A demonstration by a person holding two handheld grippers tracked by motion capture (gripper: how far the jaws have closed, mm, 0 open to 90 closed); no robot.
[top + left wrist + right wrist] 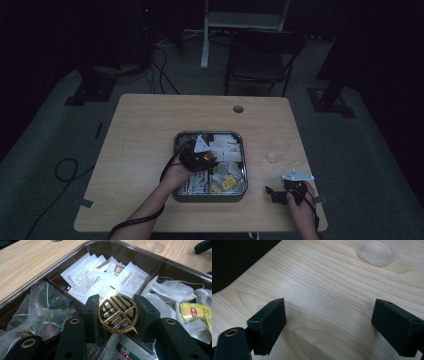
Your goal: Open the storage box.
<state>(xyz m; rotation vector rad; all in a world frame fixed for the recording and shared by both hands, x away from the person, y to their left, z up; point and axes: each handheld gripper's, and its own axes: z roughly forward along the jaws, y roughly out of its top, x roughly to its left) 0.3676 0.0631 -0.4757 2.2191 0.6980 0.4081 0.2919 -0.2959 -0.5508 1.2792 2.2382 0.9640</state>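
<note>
A round gold-and-black foil disc [117, 313] sits upright between the two black pads of my left gripper [119, 308], which is shut on it just above the metal tray [210, 198]. From above, the left gripper [202, 156] hangs over the middle of the tray, with the disc [209, 158] a small gold glint. My right gripper [329, 320] stands open over bare wood with nothing between its fingers. It rests at the table's front right corner [274, 194], apart from the tray.
The tray holds white paper sachets [100, 280], clear mesh tea bags [47, 307] and a yellow packet [193, 311]. A clear glass [277, 149] stands right of the tray, beyond the right gripper [375, 251]. A cable hole [238, 108] sits near the table's far edge.
</note>
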